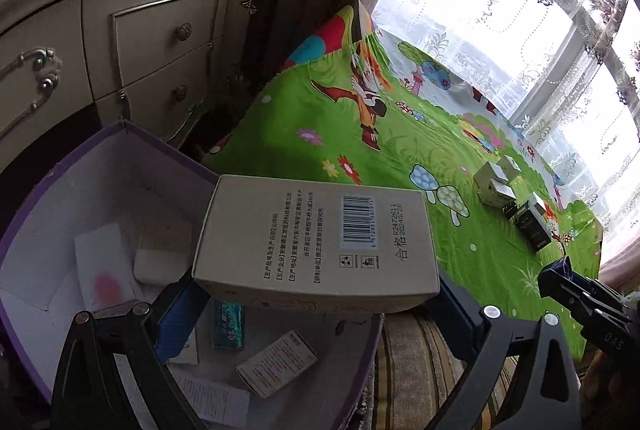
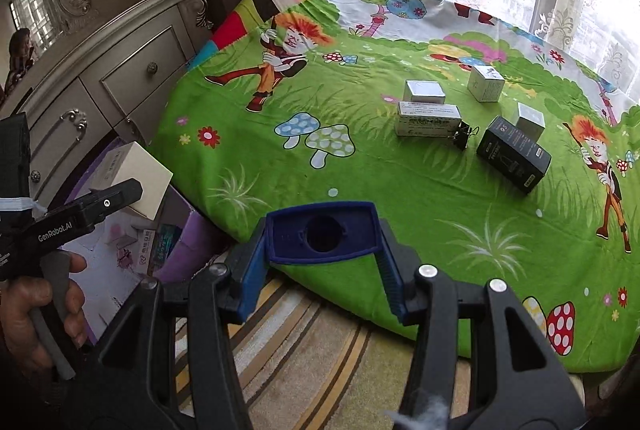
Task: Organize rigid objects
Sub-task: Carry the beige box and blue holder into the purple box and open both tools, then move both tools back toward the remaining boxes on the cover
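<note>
In the left wrist view, the left gripper is clamped on a beige carton, its blue pads pressing the carton's two short ends. The carton lies flat between the fingers with its long axis running crosswise, from one finger to the other. Its printed face with the barcode is turned up toward the camera, and the lines of text run across the short dimension. It hangs over the near right part of an open purple box that stands on the floor beside the table.

Inside that box lie a teal pack, a small white carton set on a slant, a white pad and loose paper sheets.

In the right wrist view, the right gripper holds a blue plastic piece with a round hole across its fingertips, the fingers spread moderately wide around it, above the striped rug at the table's near edge.

Farther out, on the green cartoon tablecloth, a dark box lies on its side, angled toward the right. A black binder clip sits just beside a long white box; a silver box and two small pale boxes stand beyond. A cream dresser rises behind the purple box.
</note>
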Tool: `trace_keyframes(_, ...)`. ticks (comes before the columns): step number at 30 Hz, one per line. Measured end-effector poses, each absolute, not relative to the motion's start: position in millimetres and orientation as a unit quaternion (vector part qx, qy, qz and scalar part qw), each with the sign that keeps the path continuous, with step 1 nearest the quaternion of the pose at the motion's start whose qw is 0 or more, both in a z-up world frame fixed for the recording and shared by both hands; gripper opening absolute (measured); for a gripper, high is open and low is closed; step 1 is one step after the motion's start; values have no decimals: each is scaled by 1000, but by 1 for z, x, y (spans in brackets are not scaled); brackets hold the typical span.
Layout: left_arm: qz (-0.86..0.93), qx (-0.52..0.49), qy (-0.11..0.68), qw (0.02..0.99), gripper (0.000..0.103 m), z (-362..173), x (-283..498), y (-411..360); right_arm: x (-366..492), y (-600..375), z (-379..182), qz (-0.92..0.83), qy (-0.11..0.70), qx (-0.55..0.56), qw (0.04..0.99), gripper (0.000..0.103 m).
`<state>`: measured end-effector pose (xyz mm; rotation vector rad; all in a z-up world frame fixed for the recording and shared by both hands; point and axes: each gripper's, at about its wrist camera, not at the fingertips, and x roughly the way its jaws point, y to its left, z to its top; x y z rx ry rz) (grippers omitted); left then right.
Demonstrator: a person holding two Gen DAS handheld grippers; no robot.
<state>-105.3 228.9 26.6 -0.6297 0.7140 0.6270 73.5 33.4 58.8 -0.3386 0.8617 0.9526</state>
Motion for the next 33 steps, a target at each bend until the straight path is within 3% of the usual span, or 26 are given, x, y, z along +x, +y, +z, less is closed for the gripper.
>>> trace_keyframes(12,370,-234,416,797,100,1,-211,300,4,111,61,535,391,-204,721,55)
trace_keyframes(22,360,-117,517,767,100,-13,-219,309,-36,150,42,572,395,-241,677,55)
trace_keyframes(29,361,-114,526,762,103,-24,-223,304,-59,169,24,597,399,-274,640,55)
trace_keyframes(33,363,-131,511,768,103,-21,-228,306,-63,174,19,598,396,-281,637,74)
